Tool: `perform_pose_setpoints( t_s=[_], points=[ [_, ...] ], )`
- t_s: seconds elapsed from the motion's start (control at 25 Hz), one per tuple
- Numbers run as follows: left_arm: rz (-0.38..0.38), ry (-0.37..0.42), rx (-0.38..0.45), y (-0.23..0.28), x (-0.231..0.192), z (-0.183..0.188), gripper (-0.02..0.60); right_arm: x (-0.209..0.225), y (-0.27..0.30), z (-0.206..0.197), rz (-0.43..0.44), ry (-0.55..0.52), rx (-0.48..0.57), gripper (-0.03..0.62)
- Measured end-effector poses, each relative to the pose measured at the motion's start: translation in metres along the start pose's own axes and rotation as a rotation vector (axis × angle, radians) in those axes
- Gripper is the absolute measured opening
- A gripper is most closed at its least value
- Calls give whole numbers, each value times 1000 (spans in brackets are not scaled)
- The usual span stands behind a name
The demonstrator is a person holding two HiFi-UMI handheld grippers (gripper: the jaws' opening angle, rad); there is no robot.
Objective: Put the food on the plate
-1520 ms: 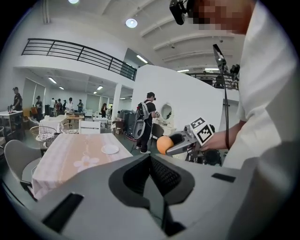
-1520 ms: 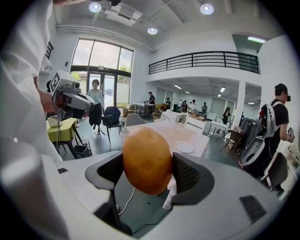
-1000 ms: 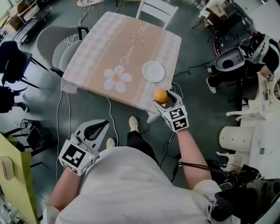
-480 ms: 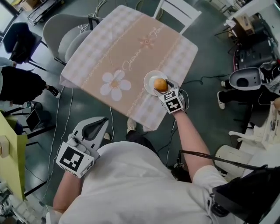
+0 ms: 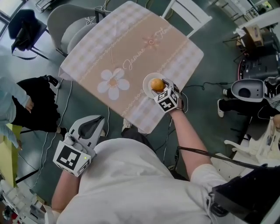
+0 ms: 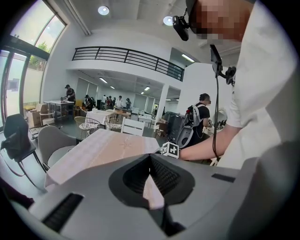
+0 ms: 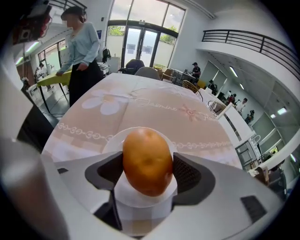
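An orange, egg-shaped piece of food (image 7: 147,161) is clamped between the jaws of my right gripper (image 7: 148,174). It hangs right over a small white plate (image 7: 115,140). In the head view the food (image 5: 156,84) sits above the plate (image 5: 146,85) near the table's near edge, with my right gripper (image 5: 160,89) behind it. My left gripper (image 5: 91,128) is held low at the person's left side, off the table, jaws together with nothing in them (image 6: 151,180).
The table (image 5: 118,48) wears a beige checked cloth with a white flower print (image 5: 113,83). A white chair (image 5: 188,13) stands at its far side and grey chairs (image 5: 70,26) at the left. A person in a light blue top (image 7: 82,51) stands near the table.
My right gripper carried the food from off the table's near edge forward to above the white plate. The left gripper stayed low at the side.
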State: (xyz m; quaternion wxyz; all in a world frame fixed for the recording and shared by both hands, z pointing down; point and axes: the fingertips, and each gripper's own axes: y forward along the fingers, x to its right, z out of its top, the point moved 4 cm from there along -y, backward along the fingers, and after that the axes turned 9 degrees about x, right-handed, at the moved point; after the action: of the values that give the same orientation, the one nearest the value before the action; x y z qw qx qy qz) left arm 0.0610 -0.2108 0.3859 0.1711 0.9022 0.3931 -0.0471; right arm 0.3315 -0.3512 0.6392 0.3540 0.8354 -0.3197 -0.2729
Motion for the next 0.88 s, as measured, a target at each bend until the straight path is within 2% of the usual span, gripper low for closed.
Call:
perform_pose_setpoints(
  t_s=[0.48, 0.88],
  points=[
    [33, -11, 4, 4, -1, 0, 9, -1, 5, 1, 19, -63, -3, 337],
    [14, -8, 6, 5, -2, 3, 9, -6, 0, 5, 19, -64, 5, 339]
  ],
)
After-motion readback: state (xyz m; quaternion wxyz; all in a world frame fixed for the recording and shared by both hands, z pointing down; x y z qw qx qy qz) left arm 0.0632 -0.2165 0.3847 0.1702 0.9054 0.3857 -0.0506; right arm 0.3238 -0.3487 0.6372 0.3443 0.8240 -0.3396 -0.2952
